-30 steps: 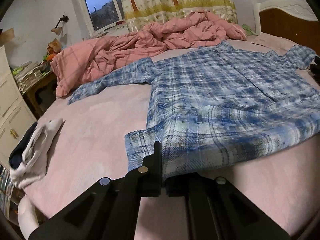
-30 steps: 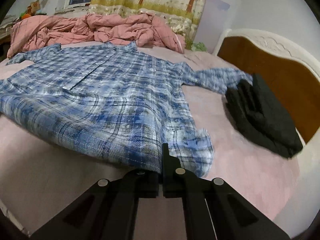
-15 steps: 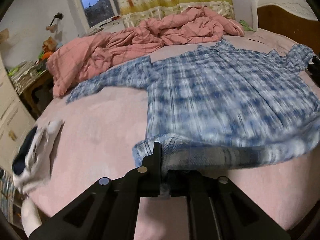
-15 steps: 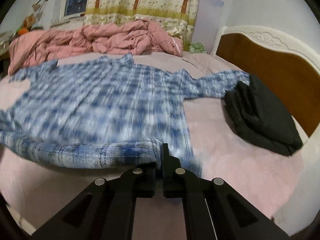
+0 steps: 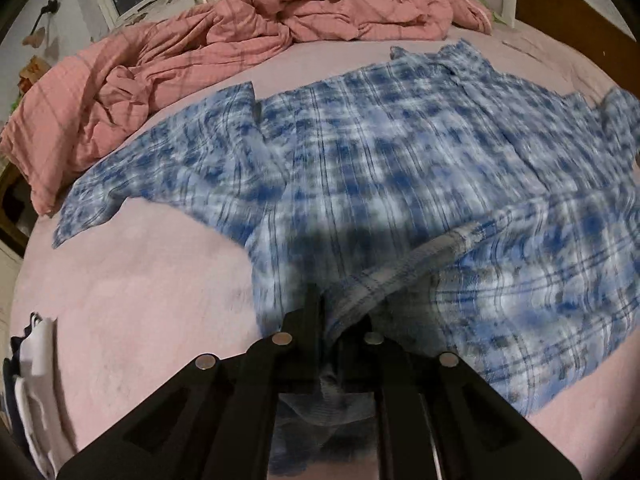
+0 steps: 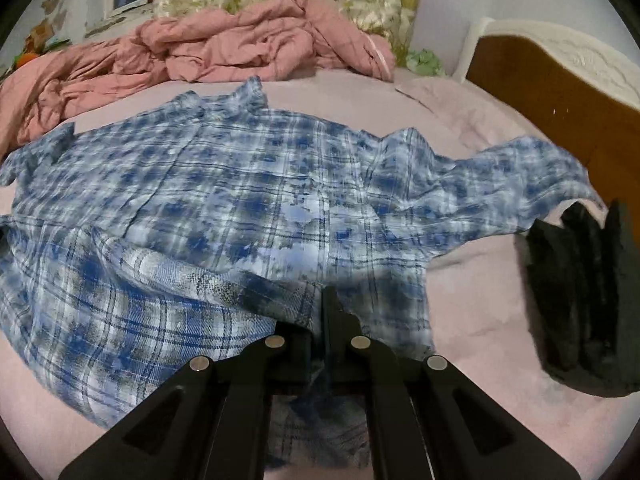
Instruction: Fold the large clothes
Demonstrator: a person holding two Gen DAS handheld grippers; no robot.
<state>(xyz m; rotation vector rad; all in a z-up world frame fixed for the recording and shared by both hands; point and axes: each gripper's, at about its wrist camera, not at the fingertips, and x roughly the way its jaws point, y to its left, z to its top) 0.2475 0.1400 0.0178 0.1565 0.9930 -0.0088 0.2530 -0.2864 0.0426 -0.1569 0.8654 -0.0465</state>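
Note:
A blue and white plaid shirt (image 5: 400, 152) lies spread on the pink bed (image 5: 140, 288), collar far, sleeves out to both sides. It also shows in the right wrist view (image 6: 240, 184). My left gripper (image 5: 326, 320) is shut on the shirt's lower left hem corner and holds it raised over the shirt body. My right gripper (image 6: 320, 312) is shut on the lower right hem corner, also raised. The hem sags in a fold between the two grippers, lying doubled over the lower part of the shirt.
A crumpled pink duvet (image 5: 240, 20) lies at the far side of the bed. A folded black garment (image 6: 584, 292) sits at the right beside the wooden headboard (image 6: 560, 80). Folded white and dark clothes (image 5: 28, 384) lie at the left edge.
Both grippers have lifted the hem off the bed and carried it forward toward the collar, so the lower part of the shirt now folds over itself.

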